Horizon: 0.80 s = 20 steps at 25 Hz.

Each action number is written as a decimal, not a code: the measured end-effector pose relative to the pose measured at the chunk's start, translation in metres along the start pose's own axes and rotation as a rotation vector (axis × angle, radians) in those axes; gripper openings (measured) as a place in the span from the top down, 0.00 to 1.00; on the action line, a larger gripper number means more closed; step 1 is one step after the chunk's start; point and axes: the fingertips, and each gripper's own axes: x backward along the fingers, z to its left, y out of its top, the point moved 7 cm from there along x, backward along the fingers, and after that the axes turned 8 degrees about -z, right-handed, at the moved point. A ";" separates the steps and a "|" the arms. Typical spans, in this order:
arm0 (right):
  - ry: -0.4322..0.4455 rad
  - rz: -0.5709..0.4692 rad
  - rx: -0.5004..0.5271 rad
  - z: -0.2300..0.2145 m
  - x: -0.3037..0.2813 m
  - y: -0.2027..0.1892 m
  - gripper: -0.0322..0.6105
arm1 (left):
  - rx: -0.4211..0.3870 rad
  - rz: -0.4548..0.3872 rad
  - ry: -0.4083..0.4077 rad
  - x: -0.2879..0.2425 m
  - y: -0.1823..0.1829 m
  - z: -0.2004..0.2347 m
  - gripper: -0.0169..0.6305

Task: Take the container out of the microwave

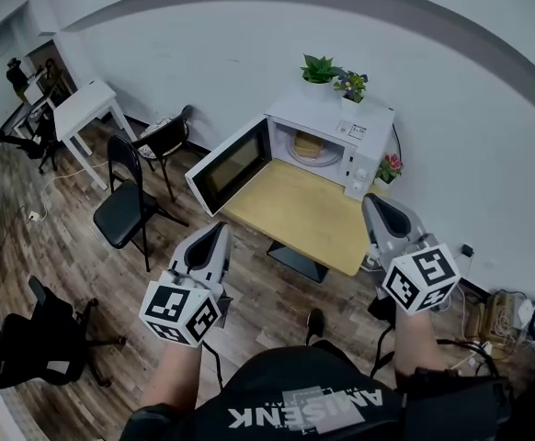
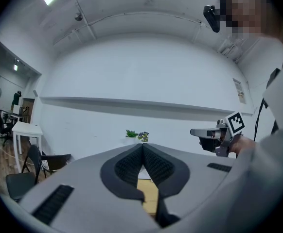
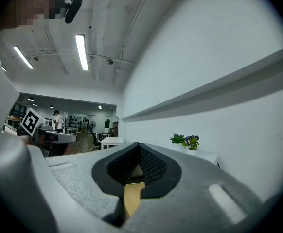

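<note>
Upper centre of the head view, a white microwave (image 1: 370, 129) stood at the far end of a wooden table (image 1: 295, 217), its door (image 1: 231, 165) swung fully open toward frame left. The container (image 1: 308, 147), a pale tan item, sat inside the cavity, well apart from both grippers. Two potted plants (image 1: 319, 68) stood on top of the microwave. The left gripper (image 1: 220, 230) was at lower left, short of the table's near edge, and the right gripper (image 1: 371, 202) was at centre right, beside the table's right corner. Both pointed toward the microwave. A black folding chair (image 1: 120, 208) stood at centre left on the wood-pattern floor.

Left gripper view: the jaws were closed, pads meeting along the centre line with nothing between them. The potted plants showed just above the jaw tips, against the white wall. The right gripper appeared at centre right, held in a hand (image 2: 242, 144). The microwave cavity and container were hidden behind the jaws.

Right gripper view: the jaw tips met at frame centre and gripped nothing; a strip of wooden table showed in the gap below the tips. The potted plants stood at centre right. The left gripper and its marker cube (image 3: 31, 122) showed at centre left. The container was not visible.
</note>
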 end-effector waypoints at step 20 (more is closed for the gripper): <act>0.089 0.016 -0.026 -0.151 -0.074 -0.023 0.94 | -0.052 0.043 0.006 -0.180 -0.020 -0.017 0.97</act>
